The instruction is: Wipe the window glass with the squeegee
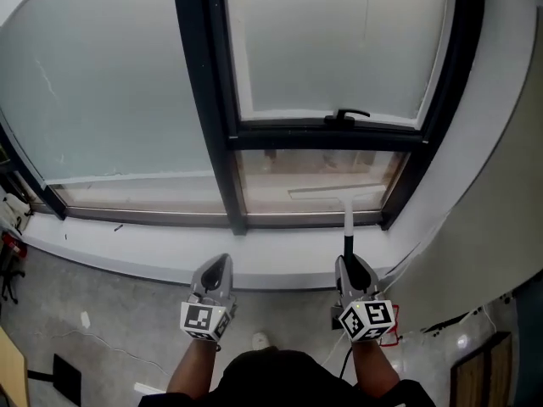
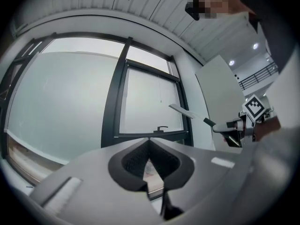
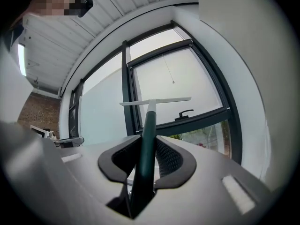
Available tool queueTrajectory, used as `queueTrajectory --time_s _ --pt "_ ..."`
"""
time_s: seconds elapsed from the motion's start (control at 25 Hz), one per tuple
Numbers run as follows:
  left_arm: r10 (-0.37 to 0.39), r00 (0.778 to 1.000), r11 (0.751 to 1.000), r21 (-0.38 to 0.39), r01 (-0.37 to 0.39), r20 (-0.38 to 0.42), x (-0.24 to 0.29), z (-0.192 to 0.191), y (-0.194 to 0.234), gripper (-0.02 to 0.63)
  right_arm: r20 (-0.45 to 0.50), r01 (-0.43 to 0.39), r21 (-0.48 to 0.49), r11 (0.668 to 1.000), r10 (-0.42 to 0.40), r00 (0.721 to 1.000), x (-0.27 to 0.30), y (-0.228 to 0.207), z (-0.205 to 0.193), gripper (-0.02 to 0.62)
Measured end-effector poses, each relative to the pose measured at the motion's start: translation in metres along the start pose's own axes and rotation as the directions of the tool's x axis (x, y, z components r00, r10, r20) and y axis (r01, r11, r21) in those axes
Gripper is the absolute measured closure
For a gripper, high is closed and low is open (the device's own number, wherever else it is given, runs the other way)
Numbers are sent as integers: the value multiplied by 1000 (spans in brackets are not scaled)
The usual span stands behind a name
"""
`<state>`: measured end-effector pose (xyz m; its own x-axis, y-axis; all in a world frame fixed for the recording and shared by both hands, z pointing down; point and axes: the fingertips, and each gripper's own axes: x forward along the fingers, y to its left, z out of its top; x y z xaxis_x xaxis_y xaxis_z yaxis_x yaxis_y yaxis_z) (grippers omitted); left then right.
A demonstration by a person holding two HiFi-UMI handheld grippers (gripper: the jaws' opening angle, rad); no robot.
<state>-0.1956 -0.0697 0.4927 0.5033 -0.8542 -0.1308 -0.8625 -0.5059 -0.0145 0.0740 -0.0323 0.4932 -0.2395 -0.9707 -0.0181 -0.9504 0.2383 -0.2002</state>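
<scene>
The right gripper [image 1: 352, 267] is clamped on the dark grip of the squeegee [image 1: 347, 220], whose shaft runs up out of the jaws; its blade [image 1: 335, 192] lies level, and the head view shows it across the small lower right pane [image 1: 280, 181], under the crossbar [image 1: 322, 138] that carries the latch [image 1: 349, 115]. Whether the rubber edge is touching the pane I cannot tell; in the left gripper view it looks to stand a little off it. The left gripper [image 1: 218, 271] hangs beside the right one over the sill [image 1: 153, 246], jaws drawn together at the tips with nothing between them, and it takes no part. I judge this to be the approach, or the very start of a stroke: the tool is gripped and aimed, and no wiped streak shows on the pane. The next move calls for pressing the blade flat so its whole edge bears on the pane, tilting the shaft so the rubber trails, then drawing it in one even pass without lifting. The grip must keep the squeegee from twisting, and the blade should steer clear of the latch and the dark frame [image 1: 208, 100]
</scene>
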Motion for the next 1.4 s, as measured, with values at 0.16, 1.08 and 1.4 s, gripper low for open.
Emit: queueTrajectory --time_s 0.16,1.08,1.4 --pt "-1 1000 1000 11 1 10 31 4 43 606 15 -3 2 1000 3 1000 52 19 3 500" --pt "79 992 997 11 -80 103 216 19 101 606 64 -145 -78 986 150 987 255 -43 71 500" --pt "101 983 995 0 -102 152 248 33 113 606 129 -165 -145 976 184 974 298 -44 103 500"
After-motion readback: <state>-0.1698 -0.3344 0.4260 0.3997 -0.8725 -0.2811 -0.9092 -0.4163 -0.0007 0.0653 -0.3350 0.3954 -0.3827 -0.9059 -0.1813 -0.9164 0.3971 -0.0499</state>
